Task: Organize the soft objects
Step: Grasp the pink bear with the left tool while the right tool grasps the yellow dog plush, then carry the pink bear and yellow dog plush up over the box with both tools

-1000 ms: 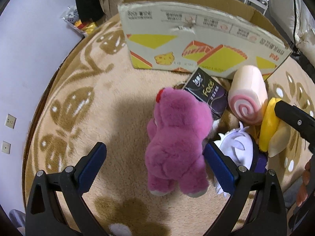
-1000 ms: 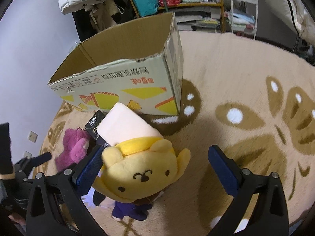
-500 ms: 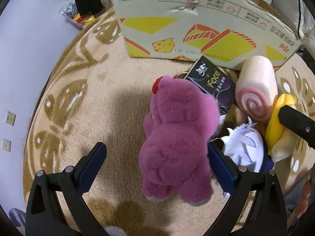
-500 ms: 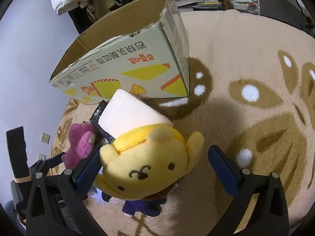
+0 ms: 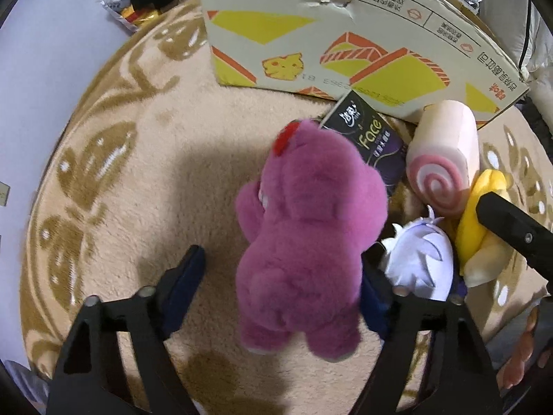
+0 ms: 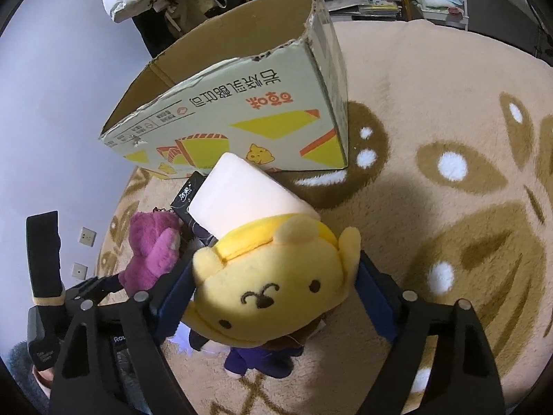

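The left gripper (image 5: 280,287) points down at the pink plush bear (image 5: 307,242), which stands on the beige rug (image 5: 145,159) near the middle of its patterned field; its jaws are closing with the bear between them, the right pad against the bear's flank, the left pad still clear of it, so the bear is not yet clamped; the right gripper (image 6: 276,283) is closing likewise around the yellow plush head (image 6: 273,287), both blue pads close beside its cheeks, though whether they press cannot be told; behind the yellow plush lies the pink swirl-roll cushion (image 5: 442,159), and beside it a black tissue pack (image 5: 369,138) touching the bear's head; a white-haired doll (image 5: 421,259) lies between bear and yellow plush; the open cardboard box (image 6: 242,110) stands at the rug's far edge, just beyond the pack and the roll.
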A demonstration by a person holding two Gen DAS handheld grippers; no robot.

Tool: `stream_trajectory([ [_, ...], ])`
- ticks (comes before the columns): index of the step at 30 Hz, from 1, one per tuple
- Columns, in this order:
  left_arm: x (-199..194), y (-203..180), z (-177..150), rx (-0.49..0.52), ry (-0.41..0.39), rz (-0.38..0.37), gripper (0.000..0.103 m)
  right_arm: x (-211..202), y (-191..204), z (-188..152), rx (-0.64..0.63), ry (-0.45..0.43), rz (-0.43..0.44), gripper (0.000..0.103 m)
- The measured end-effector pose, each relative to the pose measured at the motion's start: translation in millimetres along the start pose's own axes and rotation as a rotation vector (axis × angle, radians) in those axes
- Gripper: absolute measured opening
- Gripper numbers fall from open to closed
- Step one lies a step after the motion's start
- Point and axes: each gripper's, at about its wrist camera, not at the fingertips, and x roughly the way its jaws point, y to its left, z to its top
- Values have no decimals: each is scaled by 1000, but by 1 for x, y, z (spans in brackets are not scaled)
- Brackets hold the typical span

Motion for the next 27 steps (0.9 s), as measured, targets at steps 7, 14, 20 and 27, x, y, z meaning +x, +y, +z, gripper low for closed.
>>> stream_trajectory([
  [7, -6, -11, -7, 45, -24, -12, 50, -5, 4, 0, -18, -18, -12, 86],
  [14, -21, -10, -10, 25, -75, 11, 49, -15, 6, 2, -36, -55, -41, 85],
  [20, -36, -10, -11, 22, -151, 61, 49, -30, 4, 7, -45, -109, -63, 85],
  [27, -65, -9, -11, 0, -299, 86, 49, -54, 12, 14, -80, -210, -39, 85],
])
